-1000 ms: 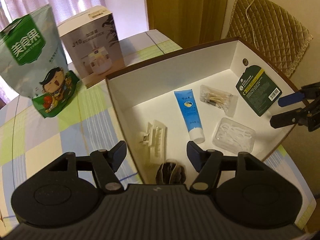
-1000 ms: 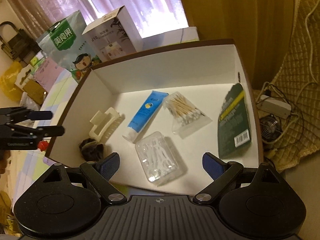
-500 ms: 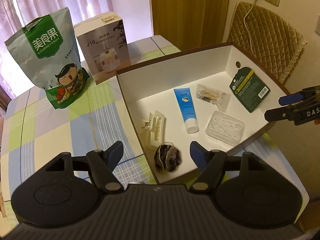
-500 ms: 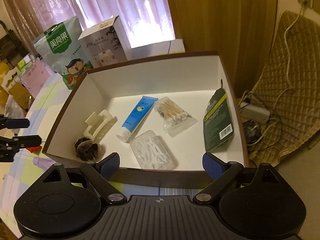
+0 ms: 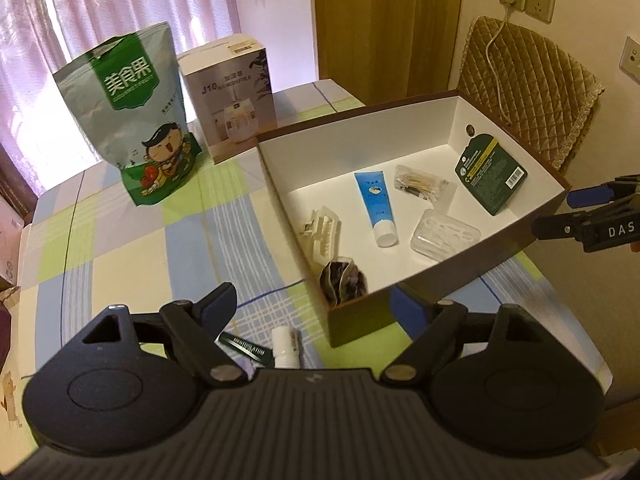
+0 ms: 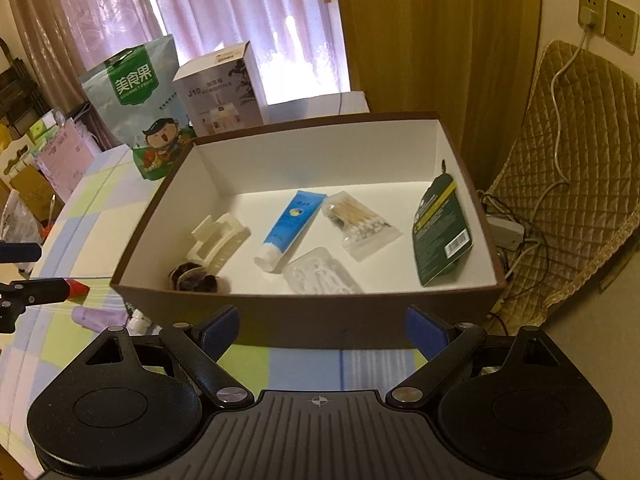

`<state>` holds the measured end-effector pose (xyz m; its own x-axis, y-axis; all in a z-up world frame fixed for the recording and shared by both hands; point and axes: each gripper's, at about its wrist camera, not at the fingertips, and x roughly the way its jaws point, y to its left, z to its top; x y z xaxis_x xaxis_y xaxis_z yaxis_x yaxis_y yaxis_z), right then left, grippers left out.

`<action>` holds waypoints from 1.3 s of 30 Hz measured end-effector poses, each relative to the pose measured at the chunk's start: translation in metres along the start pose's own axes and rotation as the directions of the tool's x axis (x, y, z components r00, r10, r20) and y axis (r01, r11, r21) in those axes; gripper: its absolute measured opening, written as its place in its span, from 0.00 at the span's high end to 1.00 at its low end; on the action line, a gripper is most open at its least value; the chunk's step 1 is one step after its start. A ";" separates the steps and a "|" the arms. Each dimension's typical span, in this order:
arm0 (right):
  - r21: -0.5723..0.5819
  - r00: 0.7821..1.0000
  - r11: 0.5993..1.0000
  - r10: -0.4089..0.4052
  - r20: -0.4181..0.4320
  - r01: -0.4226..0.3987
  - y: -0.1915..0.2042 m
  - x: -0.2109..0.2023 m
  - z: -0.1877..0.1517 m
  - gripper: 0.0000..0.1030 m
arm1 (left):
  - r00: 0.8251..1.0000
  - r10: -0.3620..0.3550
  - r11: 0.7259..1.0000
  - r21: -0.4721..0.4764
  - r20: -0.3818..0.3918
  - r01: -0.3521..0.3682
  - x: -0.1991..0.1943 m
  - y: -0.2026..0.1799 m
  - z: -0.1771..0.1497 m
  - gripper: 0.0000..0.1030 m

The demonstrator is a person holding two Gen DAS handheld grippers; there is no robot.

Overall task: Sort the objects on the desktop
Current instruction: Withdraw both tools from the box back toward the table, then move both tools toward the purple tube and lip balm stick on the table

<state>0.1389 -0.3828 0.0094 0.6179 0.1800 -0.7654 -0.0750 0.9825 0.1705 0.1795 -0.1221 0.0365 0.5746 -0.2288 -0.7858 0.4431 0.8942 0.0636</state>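
Note:
A brown box with a white inside point(image 5: 432, 276) holds a cream claw clip point(image 5: 322, 234), a blue tube point(image 5: 376, 204), bagged cotton swabs point(image 5: 422, 182), a clear floss case point(image 5: 444, 234), a dark green packet point(image 5: 490, 172) and a dark hair tie point(image 5: 344, 280). My left gripper point(image 5: 316, 304) hovers at the box's near corner, its jaws opening with nothing between the pads. Under it on the cloth lie a green lip balm point(image 5: 244, 346) and a white bottle point(image 5: 285, 346). My right gripper point(image 6: 322, 330) is open and empty before the box's front wall point(image 6: 304, 320).
A green snack bag point(image 5: 140, 120) and a humidifier carton point(image 5: 232, 96) stand behind the box on the checked tablecloth. A quilted chair point(image 5: 532, 92) and floor cables point(image 6: 508, 232) lie to the right. A purple object point(image 6: 100, 316) and something red point(image 6: 78, 288) lie left of the box.
Both grippers have drawn back and up from the box, so more table shows. The left jaws have spread wider. The lip balm and white bottle have come into view.

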 end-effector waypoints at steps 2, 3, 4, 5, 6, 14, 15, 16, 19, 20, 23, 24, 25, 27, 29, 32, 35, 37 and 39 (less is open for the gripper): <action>-0.001 1.000 1.000 -0.002 -0.005 0.002 0.007 0.001 -0.004 0.08 | 1.000 0.000 1.000 -0.007 -0.002 0.000 -0.004 0.004 -0.006 0.21; 0.000 1.000 1.000 -0.004 -0.008 0.004 0.010 0.002 -0.006 0.08 | 1.000 0.001 1.000 -0.010 -0.003 -0.001 -0.005 0.005 -0.009 0.21; 0.002 1.000 1.000 -0.005 -0.010 0.005 0.013 0.002 -0.007 0.08 | 1.000 0.002 1.000 -0.013 -0.005 -0.002 -0.007 0.007 -0.012 0.21; 0.004 1.000 1.000 -0.006 -0.013 0.006 0.016 0.003 -0.009 0.08 | 1.000 0.003 1.000 -0.016 -0.006 -0.003 -0.008 0.009 -0.014 0.20; 0.005 1.000 1.000 -0.005 -0.016 0.005 0.019 0.004 -0.011 0.08 | 1.000 0.003 1.000 -0.019 -0.008 -0.003 -0.009 0.011 -0.017 0.20; 0.003 0.999 1.000 0.006 -0.035 -0.006 0.046 0.013 -0.023 0.08 | 1.000 0.009 0.999 -0.041 -0.030 -0.010 -0.016 0.028 -0.039 0.19; 0.001 0.999 1.000 0.007 -0.036 -0.007 0.050 0.015 -0.025 0.08 | 0.999 0.010 0.999 -0.044 -0.033 -0.012 -0.016 0.030 -0.041 0.19; -0.001 0.999 1.000 0.007 -0.039 -0.007 0.054 0.016 -0.026 0.08 | 0.999 0.012 0.999 -0.046 -0.035 -0.014 -0.017 0.032 -0.044 0.19; -0.004 0.999 1.000 0.017 -0.038 -0.017 0.066 0.022 -0.031 0.08 | 0.999 0.019 0.998 -0.052 -0.041 -0.021 -0.017 0.040 -0.051 0.19; -0.002 0.999 1.000 0.024 -0.038 -0.024 0.070 0.024 -0.033 0.08 | 0.999 0.022 0.998 -0.055 -0.042 -0.024 -0.018 0.043 -0.053 0.19; 0.007 0.998 0.999 0.043 -0.044 -0.043 0.081 0.031 -0.039 0.08 | 0.998 0.028 0.997 -0.073 -0.053 -0.032 -0.018 0.055 -0.066 0.19; 0.003 0.997 0.999 0.050 -0.051 -0.050 0.085 0.033 -0.041 0.08 | 0.998 0.030 0.996 -0.080 -0.059 -0.035 -0.018 0.059 -0.071 0.19; -0.005 0.997 0.998 0.054 -0.059 -0.055 0.089 0.036 -0.043 0.08 | 0.997 0.033 0.995 -0.087 -0.064 -0.038 -0.018 0.063 -0.077 0.19; -0.027 0.996 0.998 0.059 -0.066 -0.061 0.098 0.041 -0.047 0.08 | 0.997 0.037 0.994 -0.099 -0.075 -0.045 -0.018 0.071 -0.088 0.19; -0.048 0.996 0.997 0.062 -0.068 -0.065 0.107 0.046 -0.052 0.08 | 0.995 0.043 0.993 -0.103 -0.086 -0.052 -0.017 0.079 -0.101 0.19; -0.057 0.995 0.996 0.066 -0.078 -0.070 0.116 0.054 -0.059 0.08 | 0.993 0.056 0.991 -0.113 -0.102 -0.067 -0.015 0.089 -0.119 0.19; -0.064 0.994 0.996 0.055 -0.094 -0.061 0.123 0.062 -0.066 0.08 | 0.992 0.052 0.989 -0.131 -0.111 -0.067 -0.013 0.098 -0.133 0.19; -0.071 0.994 0.996 0.043 -0.103 -0.050 0.126 0.068 -0.070 0.08 | 0.992 0.050 0.987 -0.143 -0.117 -0.067 -0.011 0.102 -0.143 0.19; -0.074 0.993 0.996 0.031 -0.115 -0.040 0.128 0.073 -0.073 0.08 | 0.991 0.057 0.987 -0.141 -0.123 -0.075 -0.007 0.104 -0.149 0.19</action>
<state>0.1169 -0.2405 -0.0703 0.5210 0.2150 -0.8260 -0.1577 0.9753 0.1544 0.1190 0.0303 -0.0428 0.5104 -0.1282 -0.8503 0.2974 0.9541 0.0346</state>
